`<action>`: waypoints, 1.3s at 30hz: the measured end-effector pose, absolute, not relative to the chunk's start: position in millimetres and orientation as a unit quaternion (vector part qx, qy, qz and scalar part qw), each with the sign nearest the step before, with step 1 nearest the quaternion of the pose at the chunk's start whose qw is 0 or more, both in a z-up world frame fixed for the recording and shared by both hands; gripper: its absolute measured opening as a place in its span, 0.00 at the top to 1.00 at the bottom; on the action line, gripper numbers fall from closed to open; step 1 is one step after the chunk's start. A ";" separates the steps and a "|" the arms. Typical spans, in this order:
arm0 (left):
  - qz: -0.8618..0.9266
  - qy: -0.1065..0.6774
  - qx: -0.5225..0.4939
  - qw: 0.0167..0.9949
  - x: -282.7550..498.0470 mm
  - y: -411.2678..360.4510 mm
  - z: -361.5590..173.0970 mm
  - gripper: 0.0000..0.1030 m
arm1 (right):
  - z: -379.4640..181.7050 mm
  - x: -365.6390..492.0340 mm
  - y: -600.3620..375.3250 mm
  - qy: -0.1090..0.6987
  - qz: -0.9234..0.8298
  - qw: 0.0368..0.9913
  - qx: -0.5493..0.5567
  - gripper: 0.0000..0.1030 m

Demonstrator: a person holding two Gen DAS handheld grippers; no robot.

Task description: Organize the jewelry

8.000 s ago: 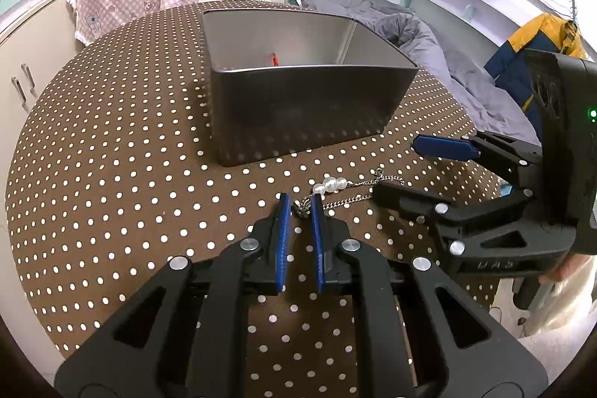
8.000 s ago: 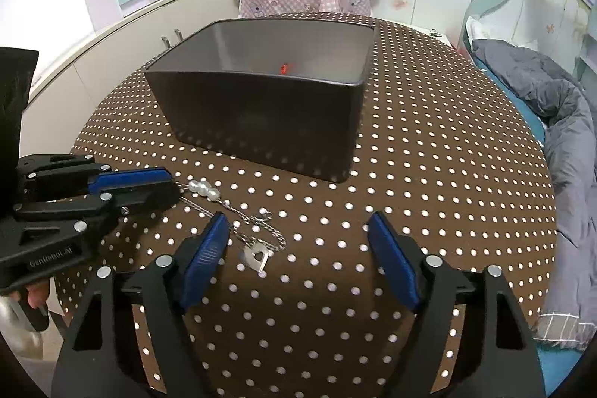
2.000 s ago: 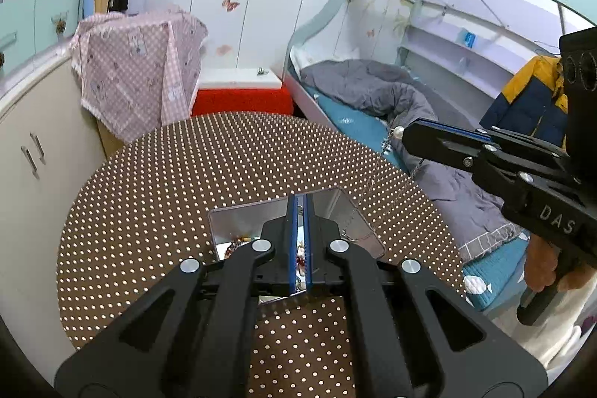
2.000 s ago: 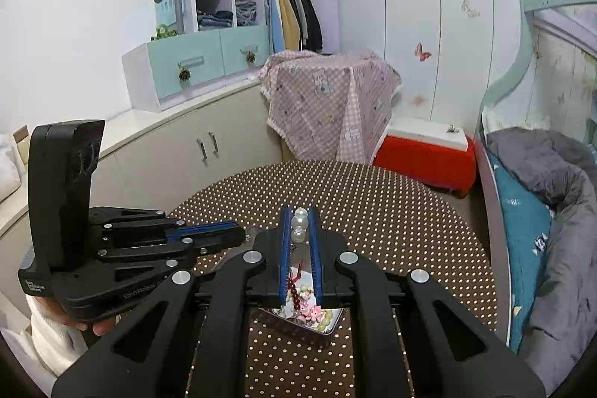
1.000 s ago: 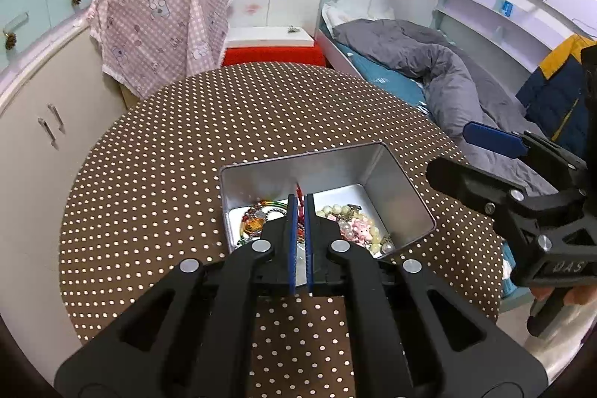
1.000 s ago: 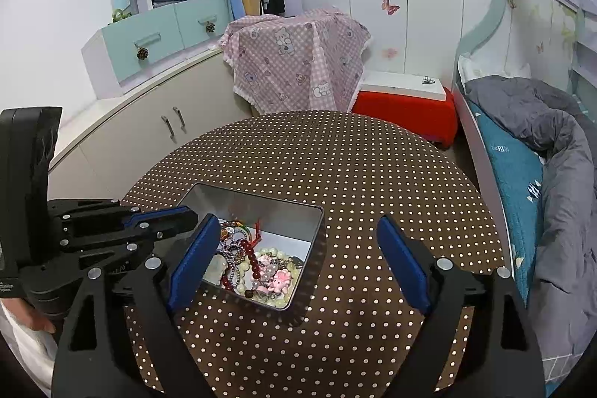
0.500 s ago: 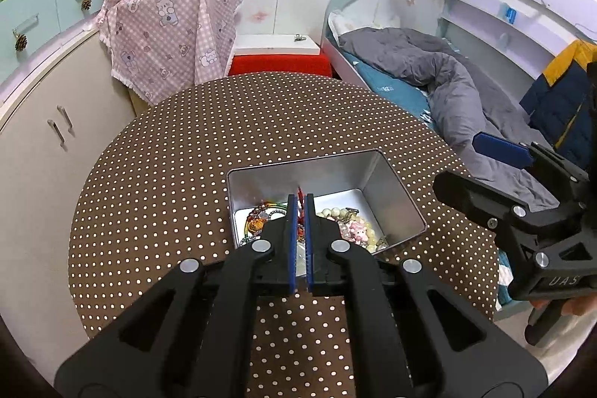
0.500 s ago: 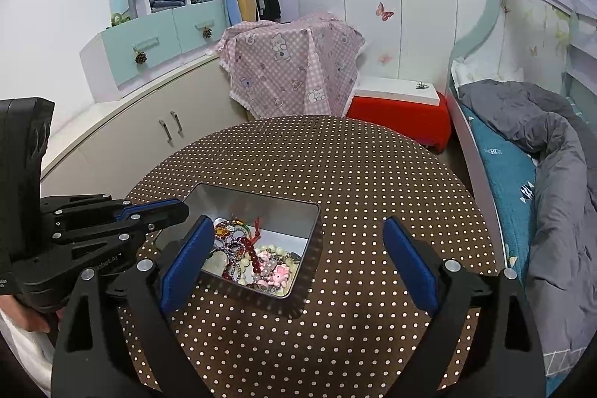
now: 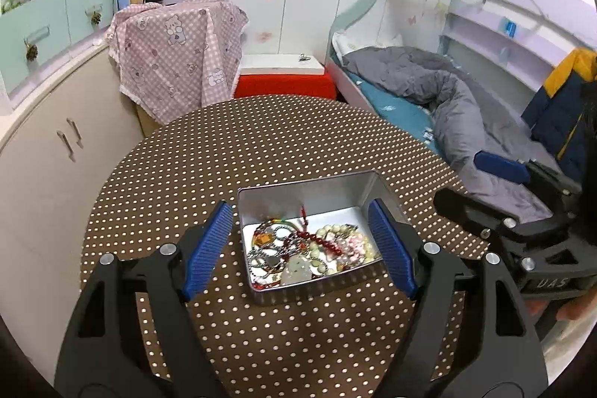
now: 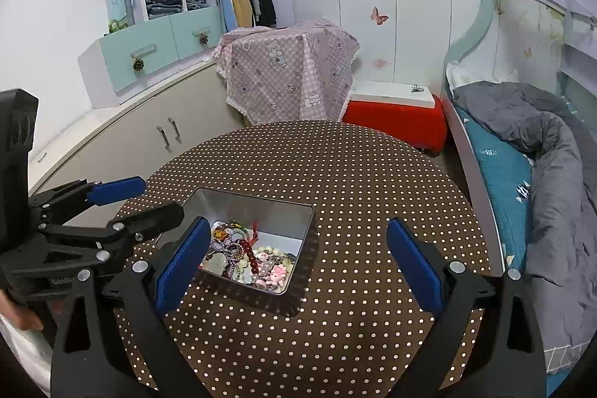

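A silver metal tin sits on the round brown polka-dot table. It holds a pile of jewelry: bead bracelets, chains and a pale pendant. My left gripper is open and empty, held high above the tin. My right gripper is open and empty, also above the table, right of the tin, with the jewelry showing inside it. The right gripper appears at the right of the left wrist view, and the left gripper at the left of the right wrist view.
A cream cabinet stands left of the table. A pink checked cloth covers something behind it, beside a red box. A bed with a grey duvet lies to the right.
My left gripper was shut half a second ago and now stands wide open. Both grippers have risen a little farther from the tin. The pearl chain picked up earlier lies in the tin.
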State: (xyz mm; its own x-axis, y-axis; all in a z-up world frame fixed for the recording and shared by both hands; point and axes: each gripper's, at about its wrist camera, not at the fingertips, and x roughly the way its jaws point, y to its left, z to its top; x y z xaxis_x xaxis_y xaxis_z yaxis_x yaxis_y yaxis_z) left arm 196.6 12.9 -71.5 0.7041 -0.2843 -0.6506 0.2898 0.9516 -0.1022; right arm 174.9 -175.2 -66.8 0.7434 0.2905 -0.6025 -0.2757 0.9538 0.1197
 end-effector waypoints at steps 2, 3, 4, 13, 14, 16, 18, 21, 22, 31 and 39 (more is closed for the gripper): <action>-0.153 0.354 0.003 0.923 194.7 11.8 -72.8 0.28 | -66.3 174.1 -174.5 0.324 0.152 0.934 0.011 0.11; -0.150 0.356 0.004 0.922 194.1 11.6 -73.2 0.28 | -66.0 173.6 -173.8 0.325 0.151 0.934 0.010 0.11; -0.148 0.357 0.006 0.922 193.1 11.3 -73.4 0.28 | -65.7 172.2 -173.4 0.325 0.150 0.934 0.007 0.11; -0.125 0.336 0.008 0.933 166.4 15.3 -54.5 0.22 | -50.2 147.8 -173.0 0.302 0.140 0.943 0.002 0.09; -0.124 0.331 0.008 0.935 162.1 15.4 -50.9 0.22 | -47.3 144.5 -173.0 0.298 0.140 0.944 0.001 0.09; -0.123 0.321 0.004 0.939 152.8 15.5 -42.8 0.21 | -40.3 136.4 -171.9 0.287 0.140 0.948 -0.004 0.09; -0.119 0.310 0.003 0.943 143.1 15.3 -34.0 0.20 | -33.1 129.0 -171.3 0.276 0.138 0.951 -0.008 0.09; -0.114 0.293 0.004 0.949 130.6 15.4 -22.6 0.18 | -22.1 116.3 -170.5 0.255 0.136 0.957 -0.013 0.08; -0.110 0.287 0.005 0.952 126.1 15.6 -18.6 0.17 | -17.8 111.5 -170.3 0.247 0.135 0.959 -0.014 0.08; -0.072 0.242 0.018 0.967 94.3 13.9 7.8 0.13 | 6.0 87.6 -169.9 0.206 0.128 0.970 -0.010 0.08; -0.062 0.206 0.017 0.976 72.1 12.8 25.0 0.12 | 20.5 69.0 -174.6 0.178 0.120 0.977 0.000 0.08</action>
State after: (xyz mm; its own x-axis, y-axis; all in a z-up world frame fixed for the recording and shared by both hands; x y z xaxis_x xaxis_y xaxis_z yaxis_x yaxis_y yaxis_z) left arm 72.1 12.8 25.0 0.9073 -0.1149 -0.4044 0.1290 0.9916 0.0077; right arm 69.0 -174.6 20.5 0.9075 0.2351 -0.3481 -0.2350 0.9710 0.0432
